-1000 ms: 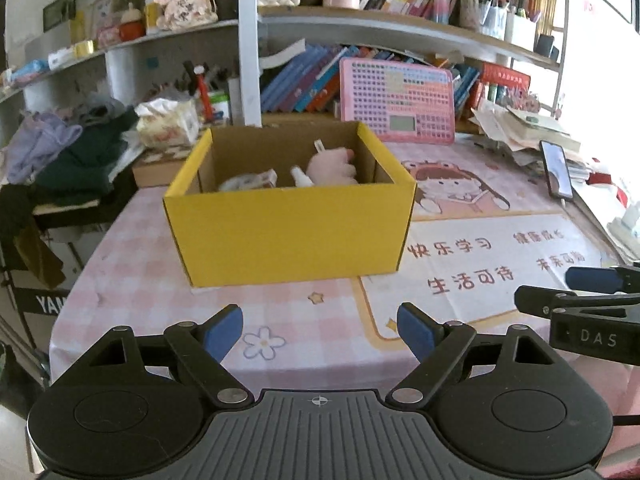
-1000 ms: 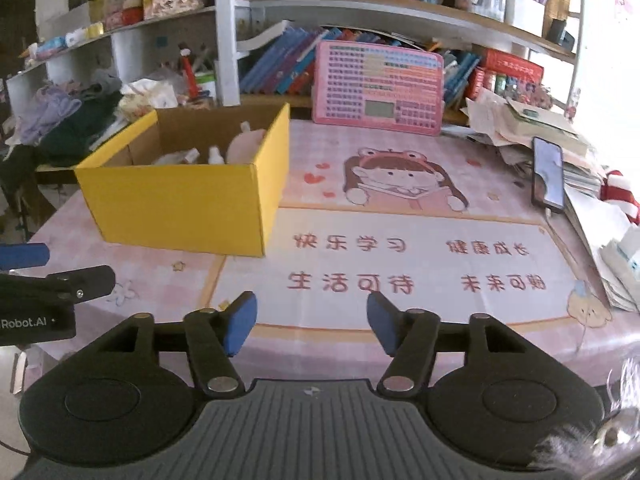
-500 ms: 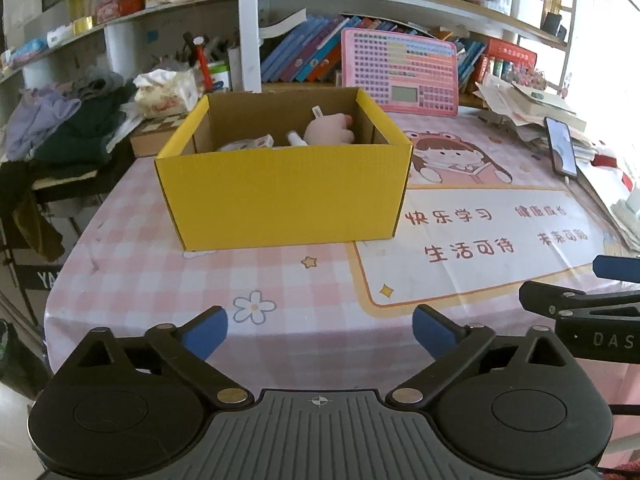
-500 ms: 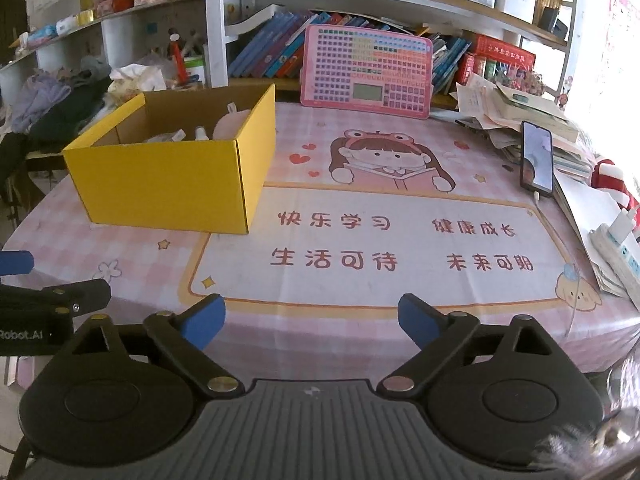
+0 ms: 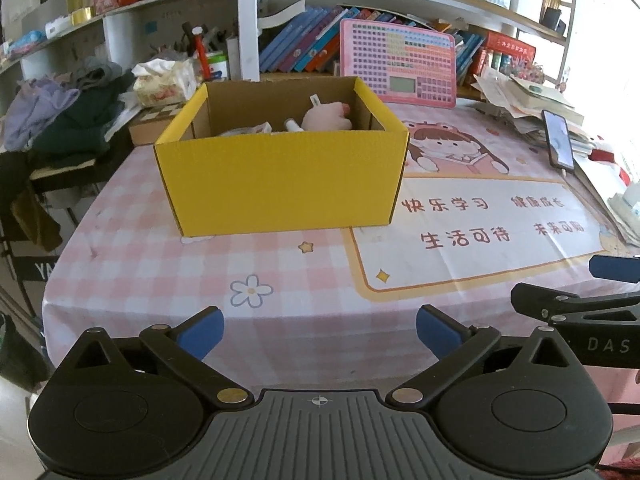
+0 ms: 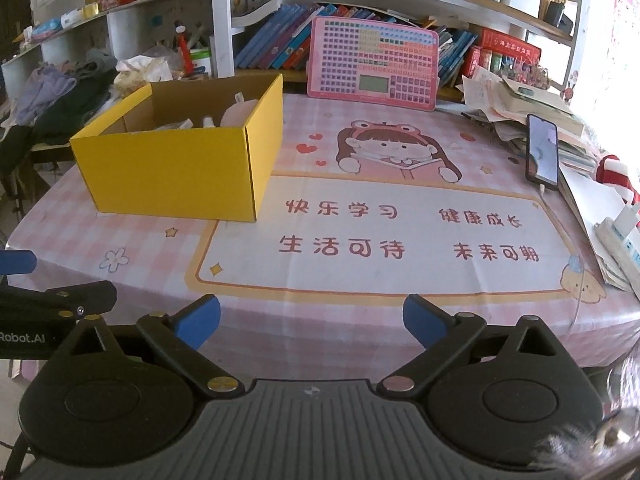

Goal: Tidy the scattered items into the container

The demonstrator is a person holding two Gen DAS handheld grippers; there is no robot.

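A yellow cardboard box (image 5: 280,184) (image 6: 172,172) stands open on the left half of the pink checked tablecloth. Inside lie a pink soft toy (image 5: 326,118) (image 6: 236,114), a small white bottle (image 5: 292,124) and a white packet (image 5: 248,130). My left gripper (image 5: 319,330) hangs wide open over the table's near edge, in front of the box, with nothing between its fingers. To its right, my right gripper (image 6: 311,320) is over the printed mat; its jaws are opening and hold nothing.
A printed mat (image 6: 380,240) with red characters covers the table's middle and right. A phone (image 6: 542,150) lies on a paper pile (image 6: 520,108) at the right. A pink keyboard toy (image 5: 398,64) leans on the bookshelf. Clothes (image 5: 60,120) are heaped at the left.
Both grippers' jaws have spread wider, the right one by much more. Neither hand has shifted noticeably, and the box and its contents stay put.
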